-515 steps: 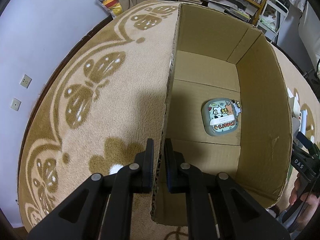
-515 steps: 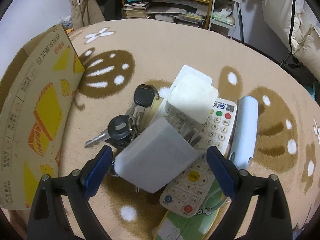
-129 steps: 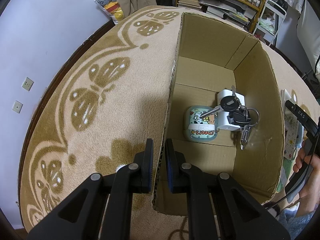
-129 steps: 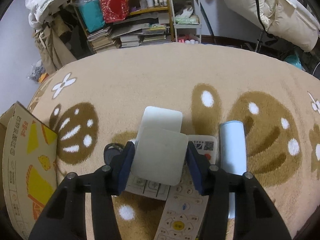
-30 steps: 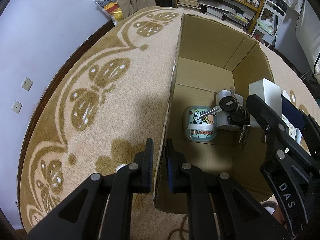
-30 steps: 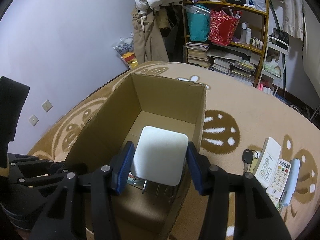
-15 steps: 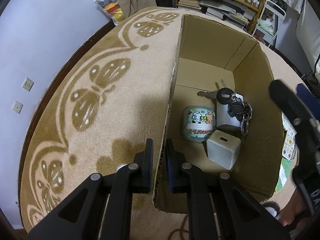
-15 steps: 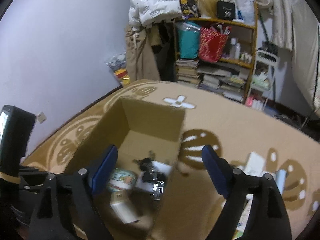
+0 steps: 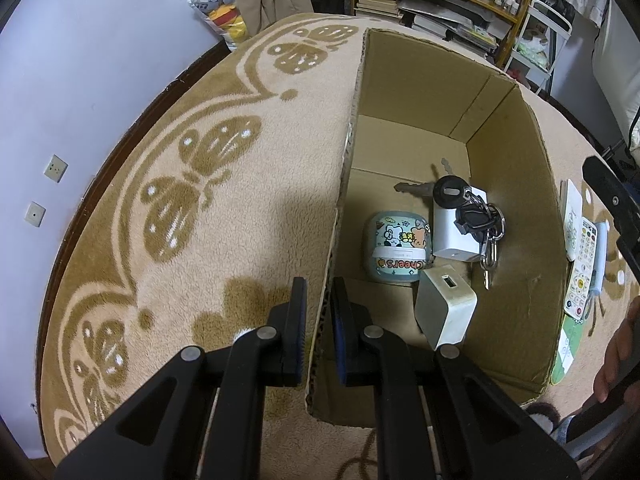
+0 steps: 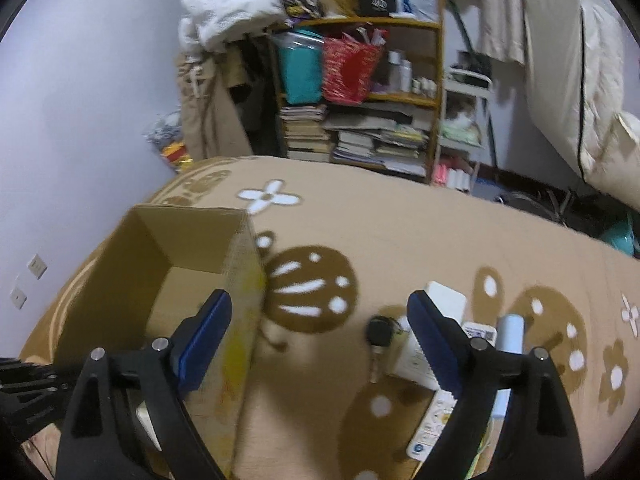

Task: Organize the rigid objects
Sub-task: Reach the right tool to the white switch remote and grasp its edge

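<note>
A beige rug (image 9: pixel 248 208) with brown butterfly motifs is spread across the floor, and an open cardboard box (image 9: pixel 516 184) is stood on it. The box's near left wall is clamped between the pads of the left gripper (image 9: pixel 319 320), whose jaws are clenched on the cardboard. Inside the box, a white adapter (image 9: pixel 456 232) is seen with a bunch of keys (image 9: pixel 476 216) draped over it; a cartoon-printed case (image 9: pixel 398 246) lies just left of it, and a white cube charger (image 9: pixel 446 306) is tilted in front, touching the case. The right gripper (image 10: pixel 320 340) is held over the rug beside the box's right wall, its blue-padded jaws spread wide and nothing gripped between them. Beyond it, on the rug, a remote (image 10: pixel 430 428) is left beside a pale blue tube (image 10: pixel 510 334), a white block (image 10: pixel 448 300) and a single black-headed key (image 10: pixel 378 338). A cluttered bookshelf (image 10: pixel 360 92) is visible against the far wall.
</note>
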`<action>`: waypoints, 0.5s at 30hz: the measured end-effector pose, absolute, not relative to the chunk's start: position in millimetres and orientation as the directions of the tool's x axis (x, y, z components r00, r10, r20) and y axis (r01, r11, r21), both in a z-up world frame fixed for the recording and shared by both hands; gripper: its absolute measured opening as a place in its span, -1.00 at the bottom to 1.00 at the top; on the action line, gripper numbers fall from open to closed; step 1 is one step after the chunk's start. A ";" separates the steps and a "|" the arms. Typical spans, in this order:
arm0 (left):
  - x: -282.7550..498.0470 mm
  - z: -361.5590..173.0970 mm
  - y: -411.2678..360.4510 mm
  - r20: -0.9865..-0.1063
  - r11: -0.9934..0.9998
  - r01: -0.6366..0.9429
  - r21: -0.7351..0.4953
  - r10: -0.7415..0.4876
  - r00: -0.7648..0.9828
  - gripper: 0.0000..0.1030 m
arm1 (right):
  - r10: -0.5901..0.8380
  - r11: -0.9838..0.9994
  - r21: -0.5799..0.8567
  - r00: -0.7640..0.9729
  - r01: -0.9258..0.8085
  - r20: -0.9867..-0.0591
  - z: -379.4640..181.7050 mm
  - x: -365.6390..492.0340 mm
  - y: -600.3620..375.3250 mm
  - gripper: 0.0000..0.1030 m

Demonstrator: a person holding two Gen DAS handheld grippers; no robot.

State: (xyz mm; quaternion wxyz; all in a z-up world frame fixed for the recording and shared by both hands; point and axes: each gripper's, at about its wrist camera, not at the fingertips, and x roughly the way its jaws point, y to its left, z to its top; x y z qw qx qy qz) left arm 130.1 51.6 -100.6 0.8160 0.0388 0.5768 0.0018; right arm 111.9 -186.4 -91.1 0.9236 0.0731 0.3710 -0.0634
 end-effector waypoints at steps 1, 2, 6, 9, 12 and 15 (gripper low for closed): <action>130.0 -100.5 51.5 -0.941 0.997 0.042 0.065 0.047 0.335 -0.76 | -0.066 0.979 0.092 0.713 0.180 -0.698 -93.5 112.2 -189.4 0.83; 130.0 -100.5 51.5 -0.941 0.997 0.043 0.066 0.048 0.336 -0.76 | -0.069 0.976 0.100 0.705 0.195 -0.706 -96.9 114.3 -196.2 0.83; 130.2 -100.6 51.6 -0.941 0.997 0.042 0.065 0.047 0.335 -0.76 | -0.059 0.962 0.140 0.681 0.234 -0.730 -108.2 114.7 -216.6 0.83; 130.2 -100.9 51.8 -0.941 0.997 0.043 0.065 0.047 0.336 -0.76 | -0.028 0.950 0.184 0.656 0.251 -0.754 -116.6 118.3 -232.1 0.83; 130.2 -100.8 52.1 -0.941 0.997 0.042 0.066 0.048 0.336 -0.76 | 0.010 0.935 0.229 0.628 0.269 -0.778 -128.6 121.0 -244.4 0.83; 130.3 -100.9 52.0 -0.941 0.997 0.042 0.065 0.047 0.336 -0.76 | 0.039 0.920 0.263 0.600 0.290 -0.799 -141.8 125.6 -253.9 0.83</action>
